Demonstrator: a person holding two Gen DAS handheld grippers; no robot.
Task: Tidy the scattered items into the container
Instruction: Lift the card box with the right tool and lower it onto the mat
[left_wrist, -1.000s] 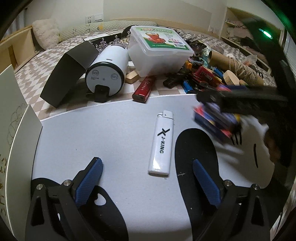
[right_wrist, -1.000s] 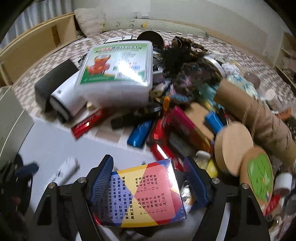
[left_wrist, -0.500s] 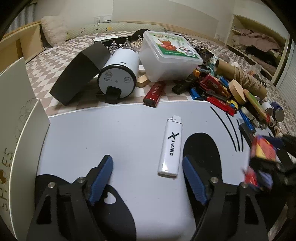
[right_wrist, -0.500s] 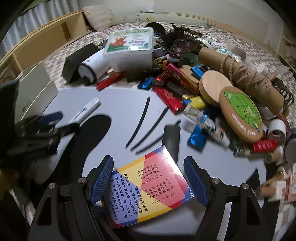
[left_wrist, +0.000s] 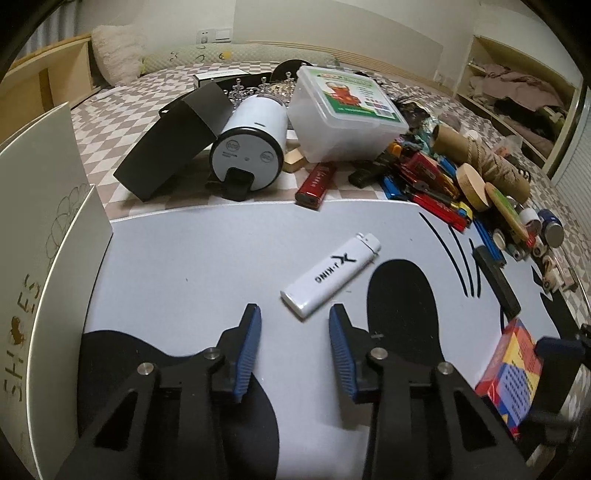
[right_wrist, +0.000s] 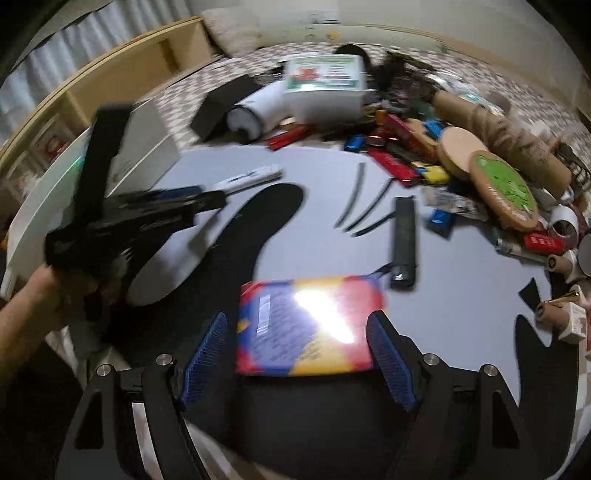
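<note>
1. Jaws of the left gripper (left_wrist: 294, 349) have just been narrowing; nothing sits between the pads, and the white lighter (left_wrist: 331, 276) lies just beyond their tips on the grey mat (left_wrist: 184, 258).
2. Right gripper (right_wrist: 295, 354) jaws stand wide with the colourful card box (right_wrist: 306, 325) between them; pad contact is unclear through blur.
3. Only the right view shows a person's hand (right_wrist: 44, 295) holding the left gripper beside the lighter.
4. Only the left view reads the lighter's black lettering; past it lies the red lighter (left_wrist: 316, 182).

Blurred left tool (right_wrist: 207, 201); glare-washed colourful box (right_wrist: 306, 325) print.
</note>
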